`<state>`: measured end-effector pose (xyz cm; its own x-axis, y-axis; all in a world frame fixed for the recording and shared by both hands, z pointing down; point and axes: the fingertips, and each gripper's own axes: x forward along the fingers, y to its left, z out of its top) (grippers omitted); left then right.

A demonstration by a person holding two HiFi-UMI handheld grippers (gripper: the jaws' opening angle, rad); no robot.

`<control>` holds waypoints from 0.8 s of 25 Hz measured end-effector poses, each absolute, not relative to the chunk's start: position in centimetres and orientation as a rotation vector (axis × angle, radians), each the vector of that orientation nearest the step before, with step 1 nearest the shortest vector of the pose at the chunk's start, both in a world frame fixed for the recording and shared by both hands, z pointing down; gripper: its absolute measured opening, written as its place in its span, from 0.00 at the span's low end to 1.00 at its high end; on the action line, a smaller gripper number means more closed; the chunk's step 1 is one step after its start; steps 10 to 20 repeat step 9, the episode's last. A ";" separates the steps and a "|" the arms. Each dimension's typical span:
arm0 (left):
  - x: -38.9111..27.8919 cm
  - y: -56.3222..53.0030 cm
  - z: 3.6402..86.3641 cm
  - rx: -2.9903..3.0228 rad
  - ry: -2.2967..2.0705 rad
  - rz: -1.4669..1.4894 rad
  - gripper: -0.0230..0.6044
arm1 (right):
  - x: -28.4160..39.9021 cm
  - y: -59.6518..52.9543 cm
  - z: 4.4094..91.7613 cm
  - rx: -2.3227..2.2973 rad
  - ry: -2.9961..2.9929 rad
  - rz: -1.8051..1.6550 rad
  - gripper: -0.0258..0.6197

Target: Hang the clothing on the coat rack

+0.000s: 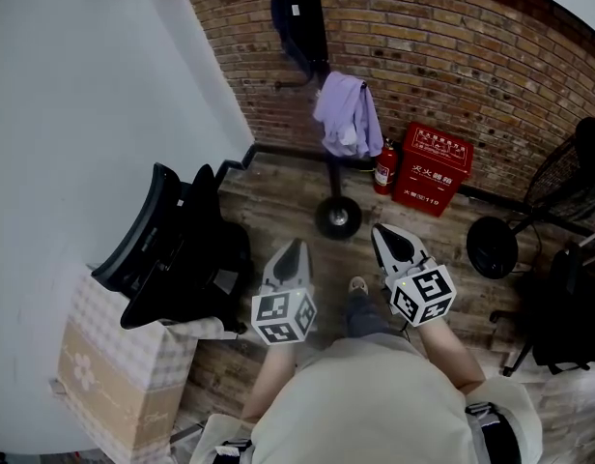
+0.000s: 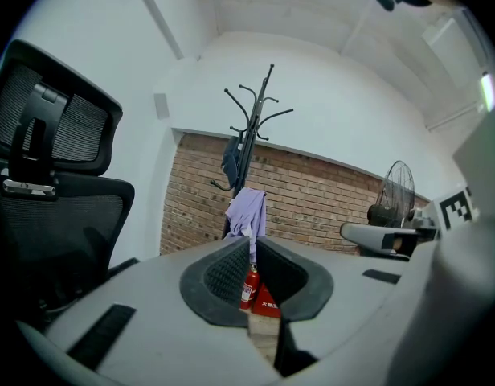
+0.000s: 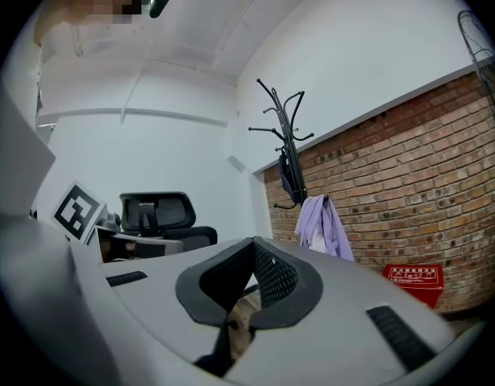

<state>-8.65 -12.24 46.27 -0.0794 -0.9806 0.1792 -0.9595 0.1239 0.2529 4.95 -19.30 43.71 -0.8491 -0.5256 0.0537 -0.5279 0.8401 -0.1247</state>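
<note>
A black coat rack [image 1: 307, 27] stands against the brick wall, its round base [image 1: 338, 217] on the wooden floor. A lilac garment [image 1: 348, 116] hangs on a low hook and a dark garment [image 1: 290, 22] hangs higher up. The lilac garment [image 2: 247, 211] [image 3: 321, 225] shows in both gripper views, well beyond the jaws. My left gripper [image 1: 295, 251] and right gripper [image 1: 386, 241] are held side by side in front of the person, pointing toward the rack. Both are shut with nothing between the jaws.
A black office chair [image 1: 177, 249] stands at the left beside the white wall. A cardboard box [image 1: 114, 375] sits in front of it. A red fire extinguisher [image 1: 382, 167] and a red box [image 1: 433, 167] stand right of the rack. A black floor fan [image 1: 568, 177] stands at the far right.
</note>
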 end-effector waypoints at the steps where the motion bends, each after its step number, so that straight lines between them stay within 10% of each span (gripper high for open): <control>1: -8.7 -12.2 46.3 1.896 -2.102 -0.099 0.08 | 4.9 -19.3 43.7 0.857 -2.996 0.214 0.04; 20: -9.1 -12.3 46.4 1.903 -2.103 -0.099 0.07 | 4.3 -19.4 44.1 0.844 -2.998 0.220 0.04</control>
